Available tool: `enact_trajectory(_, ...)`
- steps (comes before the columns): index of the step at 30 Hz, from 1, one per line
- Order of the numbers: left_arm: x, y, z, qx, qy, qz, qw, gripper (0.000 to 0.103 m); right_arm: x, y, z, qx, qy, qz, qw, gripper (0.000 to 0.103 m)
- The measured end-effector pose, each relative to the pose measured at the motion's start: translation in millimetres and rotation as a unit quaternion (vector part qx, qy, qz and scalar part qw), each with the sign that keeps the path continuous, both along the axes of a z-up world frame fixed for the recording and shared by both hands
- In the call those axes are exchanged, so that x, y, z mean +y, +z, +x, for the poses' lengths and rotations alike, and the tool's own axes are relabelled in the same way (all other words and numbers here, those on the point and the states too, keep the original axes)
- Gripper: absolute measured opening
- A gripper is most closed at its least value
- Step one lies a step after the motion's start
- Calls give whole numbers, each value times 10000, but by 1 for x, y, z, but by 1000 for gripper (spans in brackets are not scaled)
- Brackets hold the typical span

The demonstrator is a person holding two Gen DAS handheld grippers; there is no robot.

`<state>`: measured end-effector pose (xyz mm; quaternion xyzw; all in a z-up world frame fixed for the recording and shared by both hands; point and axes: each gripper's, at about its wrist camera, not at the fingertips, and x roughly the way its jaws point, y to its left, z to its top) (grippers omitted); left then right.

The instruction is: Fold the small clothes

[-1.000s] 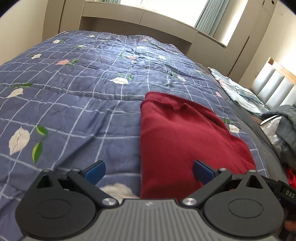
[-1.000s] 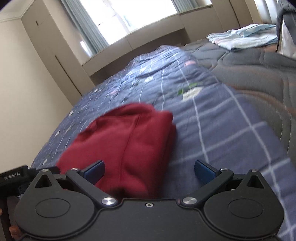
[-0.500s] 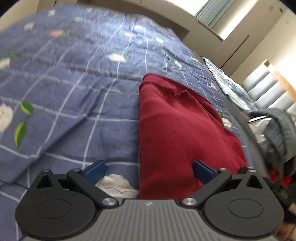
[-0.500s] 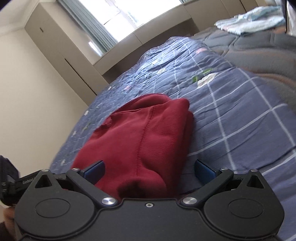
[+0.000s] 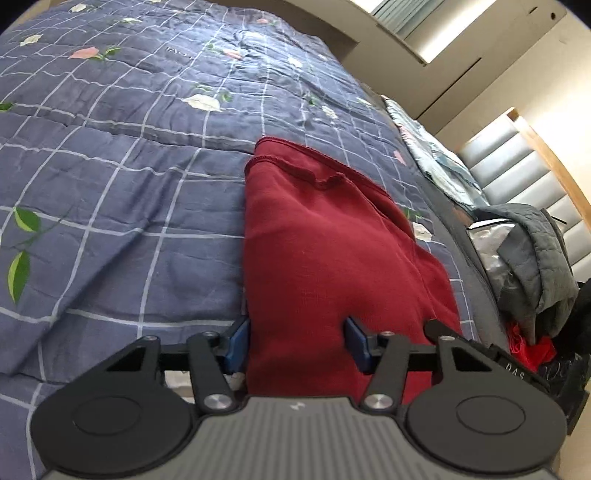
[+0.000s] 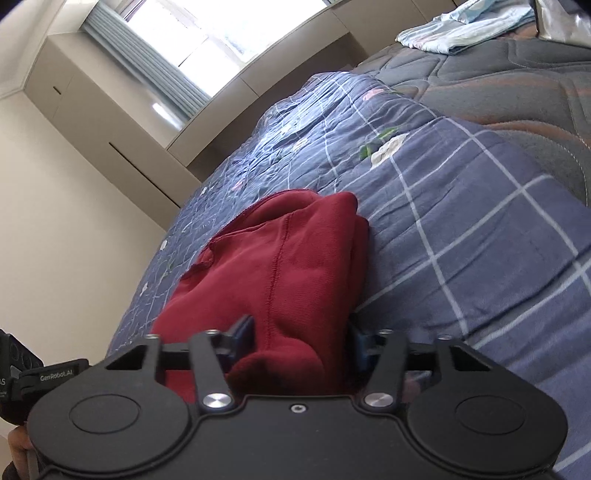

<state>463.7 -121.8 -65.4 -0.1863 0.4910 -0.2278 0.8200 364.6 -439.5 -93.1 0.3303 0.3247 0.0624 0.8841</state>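
A dark red garment [image 5: 332, 251] lies partly folded on the blue checked floral quilt [image 5: 129, 166]. My left gripper [image 5: 297, 349] straddles its near edge, the blue pads [image 5: 236, 345] half closed with red cloth between them. In the right wrist view the same garment [image 6: 288, 266] shows bunched in thick folds, and my right gripper [image 6: 301, 341] has its jaws half closed around the near fold. Whether either gripper pinches the cloth firmly is not clear.
A grey garment and a silver bag [image 5: 524, 258] sit by the padded headboard at the right, with red cloth [image 5: 528, 349] below them. Folded light blue clothes [image 6: 465, 26] lie on the dark grey mattress [image 6: 517, 85]. Cabinets and a window stand beyond the bed.
Both grippers moved forward onto the red garment's near edge and their jaws narrowed from wide open to half closed around the cloth.
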Motion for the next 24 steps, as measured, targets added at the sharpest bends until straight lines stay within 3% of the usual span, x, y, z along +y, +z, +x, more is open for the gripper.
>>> enact_trajectory(6, -9, 9, 2, 49, 28, 244, 9997, 40, 5, 9, 0, -27, -40, -44, 10000, 28)
enact_trajectory(11, -18, 16, 1, 12, 23, 495, 9988, 37, 10, 16, 1, -13, -45, -195, 9998, 25)
enact_trajectory(18, -21, 28, 1, -59, -35, 583, 9983, 28, 13, 30, 1, -192, 23, -237, 9995, 22)
enact_trajectory(24, -21, 47, 0, -276, -71, 637, 9976, 26, 21, 48, 4, -362, 122, -345, 9987, 21)
